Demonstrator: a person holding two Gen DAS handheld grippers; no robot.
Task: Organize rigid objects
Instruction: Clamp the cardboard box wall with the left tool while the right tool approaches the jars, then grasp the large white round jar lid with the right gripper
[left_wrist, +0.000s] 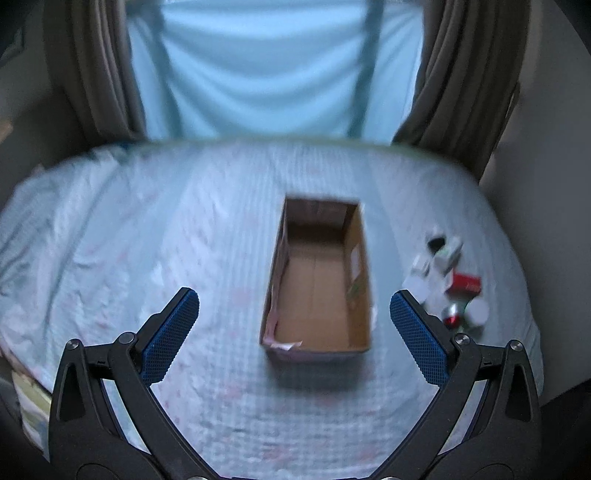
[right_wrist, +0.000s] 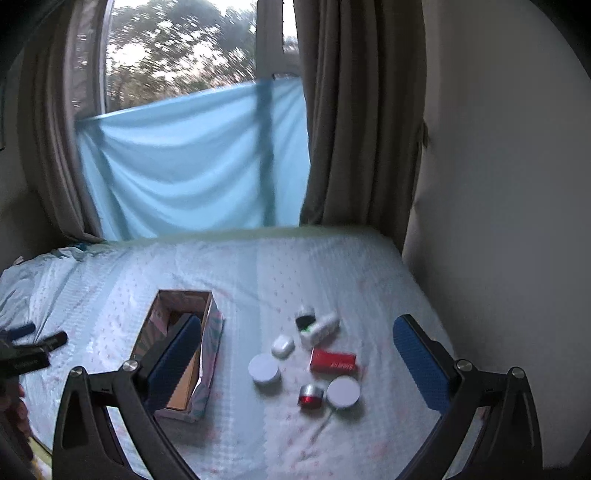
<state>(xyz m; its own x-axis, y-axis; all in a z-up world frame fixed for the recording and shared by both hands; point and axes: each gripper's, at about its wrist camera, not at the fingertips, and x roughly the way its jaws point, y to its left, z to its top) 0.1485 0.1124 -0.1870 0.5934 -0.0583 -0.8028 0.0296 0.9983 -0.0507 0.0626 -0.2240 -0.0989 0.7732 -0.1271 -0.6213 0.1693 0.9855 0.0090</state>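
An open, empty cardboard box (left_wrist: 317, 280) lies on the bed, straight ahead of my open left gripper (left_wrist: 294, 314). It also shows in the right wrist view (right_wrist: 210, 339), partly behind my left finger. Right of the box lies a cluster of small items: a red box (right_wrist: 333, 361), two white round jars (right_wrist: 263, 368) (right_wrist: 343, 392), a red-and-silver tin (right_wrist: 311, 395), a white case (right_wrist: 282, 346), a white bottle (right_wrist: 320, 329) and a black-and-white item (right_wrist: 305, 317). The cluster shows blurred in the left wrist view (left_wrist: 448, 280). My right gripper (right_wrist: 295, 360) is open above the cluster and holds nothing.
The bed has a light blue patterned sheet (right_wrist: 258, 273). A wall (right_wrist: 498, 221) runs along its right side. Brown curtains (right_wrist: 362, 122) and a blue cloth (right_wrist: 192, 158) hang at the far end. The other gripper's dark tips (right_wrist: 37, 345) show at the left edge.
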